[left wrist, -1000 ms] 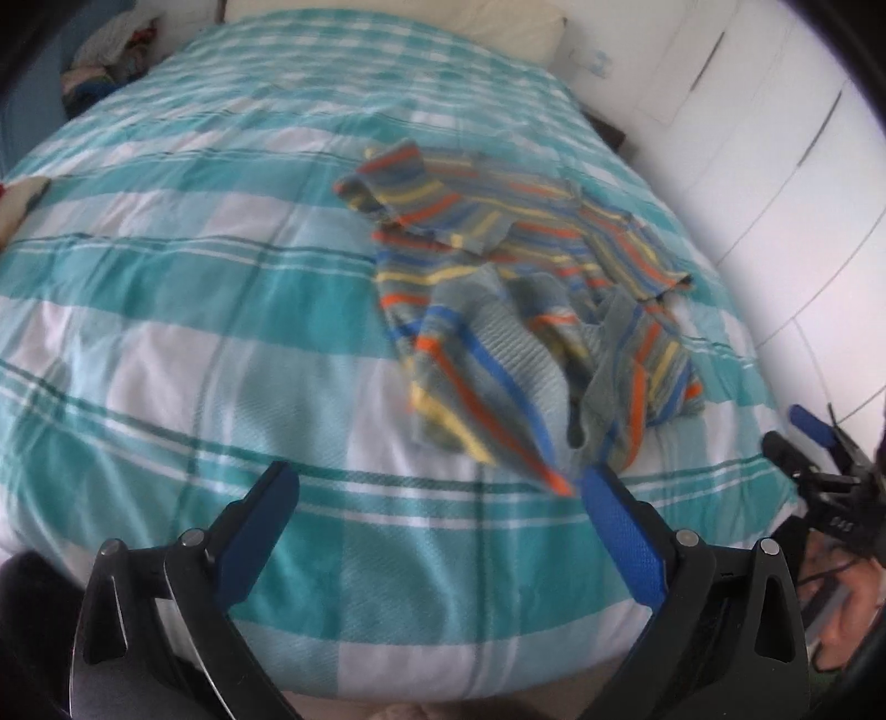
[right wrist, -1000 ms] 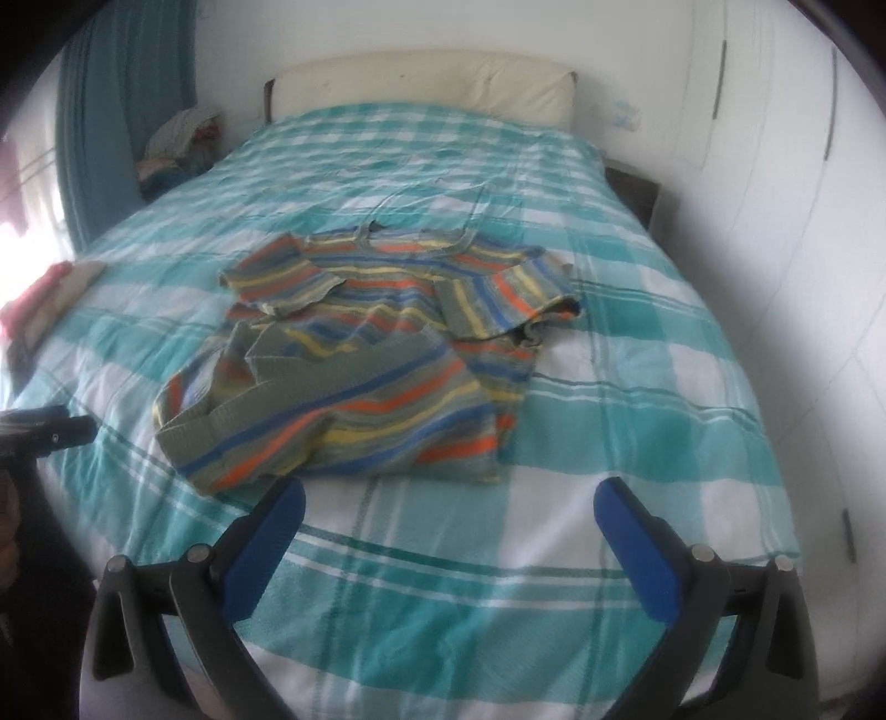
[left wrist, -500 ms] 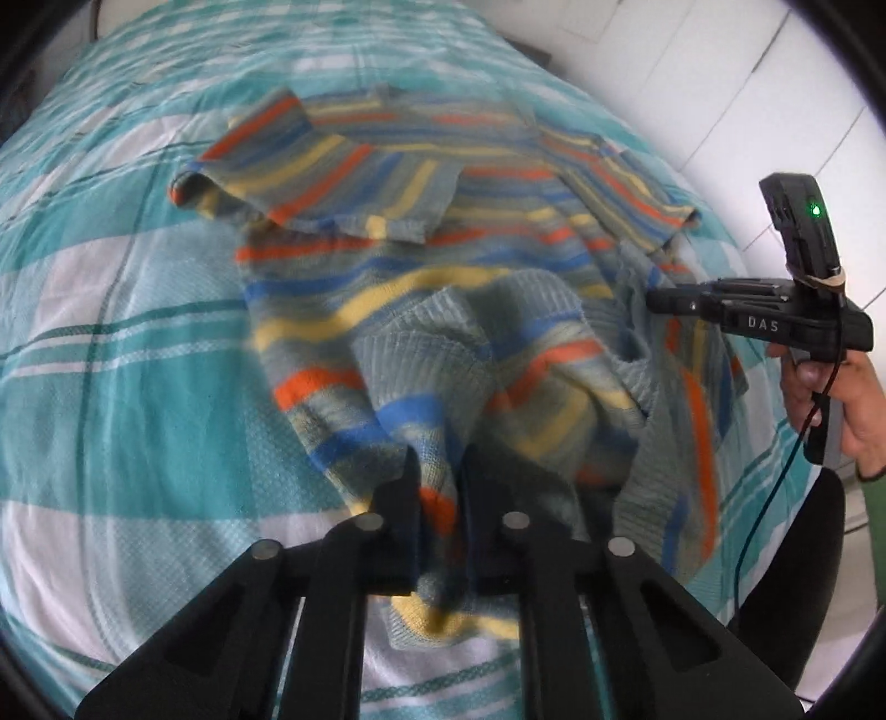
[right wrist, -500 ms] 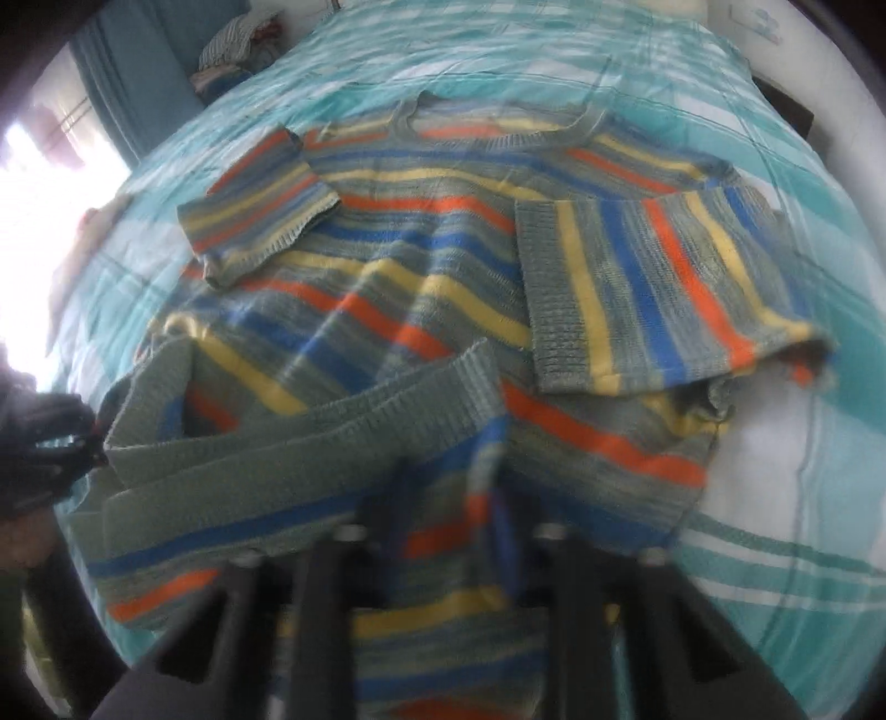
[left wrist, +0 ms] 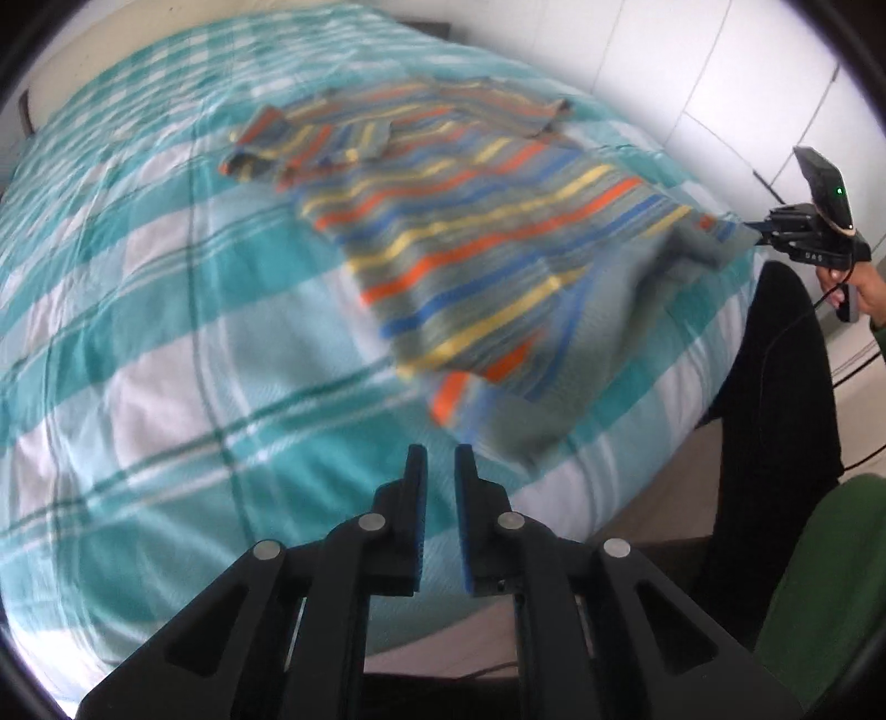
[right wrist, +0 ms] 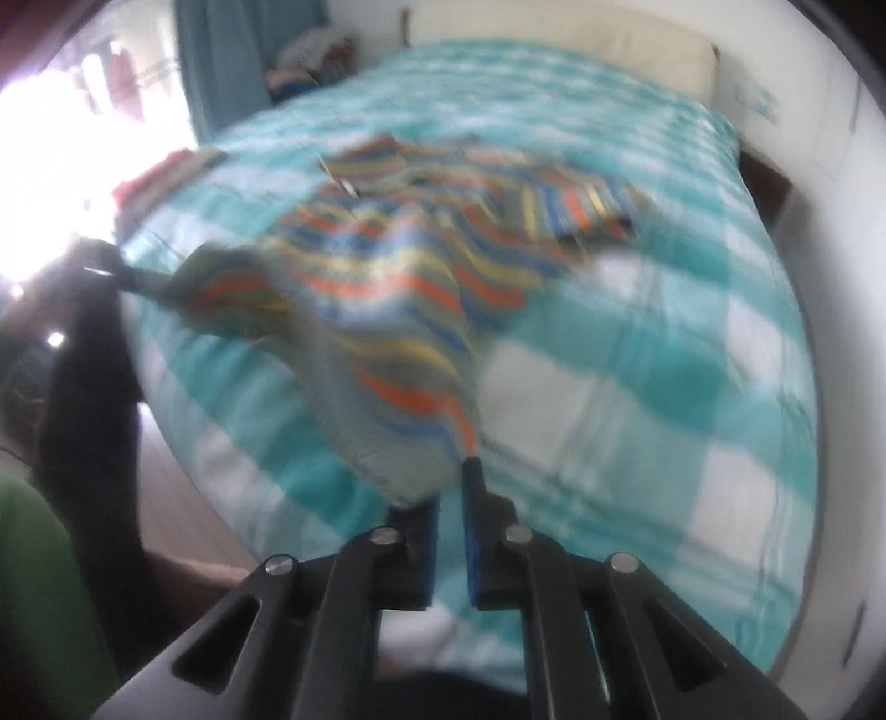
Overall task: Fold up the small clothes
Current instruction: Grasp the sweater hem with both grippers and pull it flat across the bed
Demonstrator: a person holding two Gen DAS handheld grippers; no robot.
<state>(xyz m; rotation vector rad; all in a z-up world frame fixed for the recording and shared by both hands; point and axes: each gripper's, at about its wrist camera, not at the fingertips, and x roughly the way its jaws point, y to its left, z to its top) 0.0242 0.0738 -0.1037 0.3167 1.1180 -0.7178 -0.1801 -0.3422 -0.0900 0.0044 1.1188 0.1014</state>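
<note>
A striped knit sweater point(left wrist: 476, 243) in grey, orange, blue and yellow lies stretched over the checked bed cover point(left wrist: 166, 310). My left gripper point(left wrist: 440, 459) is shut on the sweater's near hem corner, which blurs at its tips. My right gripper point(right wrist: 451, 493) is shut on the other hem corner and also shows at the far right of the left wrist view point(left wrist: 775, 230). In the right wrist view the sweater point(right wrist: 421, 277) hangs lifted between both grippers; the left gripper point(right wrist: 119, 268) is at the far left. Both views are motion-blurred.
The bed's near edge point(left wrist: 609, 498) drops to the floor. The person's dark trousers point(left wrist: 775, 387) and green sleeve point(left wrist: 825, 581) are at the right. White wardrobe doors point(left wrist: 720, 83) stand beyond the bed. A pillow point(right wrist: 598, 50) lies at the head.
Both grippers went from open to shut on the sweater's hem corners, then pulled back and apart. The lower fold has been drawn open and the sweater is stretched toward the bed's edge.
</note>
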